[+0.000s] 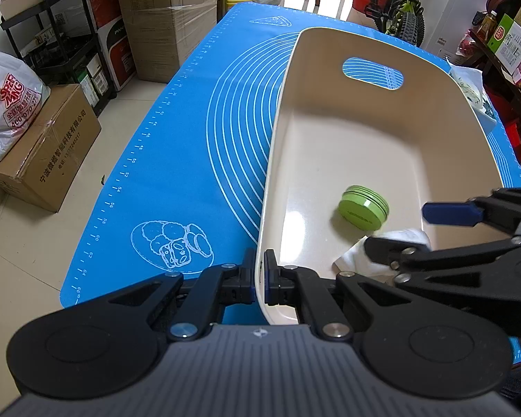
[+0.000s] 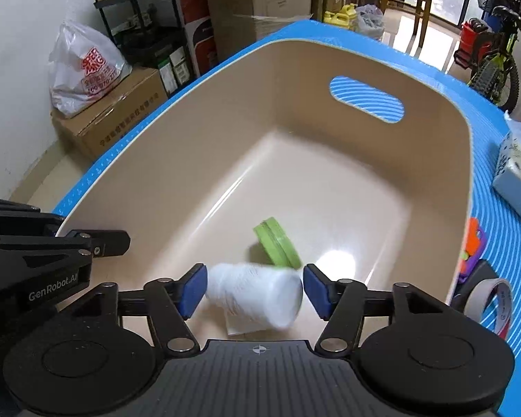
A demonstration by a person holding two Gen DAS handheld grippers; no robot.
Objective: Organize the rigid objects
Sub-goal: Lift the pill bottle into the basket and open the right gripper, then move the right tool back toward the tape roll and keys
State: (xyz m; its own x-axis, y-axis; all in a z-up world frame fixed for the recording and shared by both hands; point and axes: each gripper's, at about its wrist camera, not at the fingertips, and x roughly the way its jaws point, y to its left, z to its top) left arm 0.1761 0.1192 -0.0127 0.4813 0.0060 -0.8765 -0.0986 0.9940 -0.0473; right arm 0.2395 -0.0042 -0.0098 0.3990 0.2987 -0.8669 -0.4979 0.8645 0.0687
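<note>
Left wrist view shows the left gripper [image 1: 259, 278] clamped tight on the near left rim of the cream plastic bin [image 1: 330, 132], one finger outside the wall and one inside. That bin, rectangular with a slot handle cut in its far wall, sits on a blue silicone baking mat [image 1: 177, 146] printed with white rings.

On the bin's floor, toward the near end, lies a round green lidded tin [image 2: 278, 243], tipped on its edge. Just nearer than the tin, a white ribbed plastic cup [image 2: 257, 292] lies on its side, blurred, over a white paper slip [image 2: 243, 328].

Right wrist view has the right gripper [image 2: 254, 290] inside the bin with its blue pads [image 2: 192, 286] spread wide either side of the cup; narrow gaps show at both pads, so nothing is gripped.

Outside the bin's right wall, on the mat, sit a roll of tape [image 2: 493, 304], some bright toy pieces [image 2: 474, 243] and a pale blue tissue box [image 2: 519, 180].
</note>
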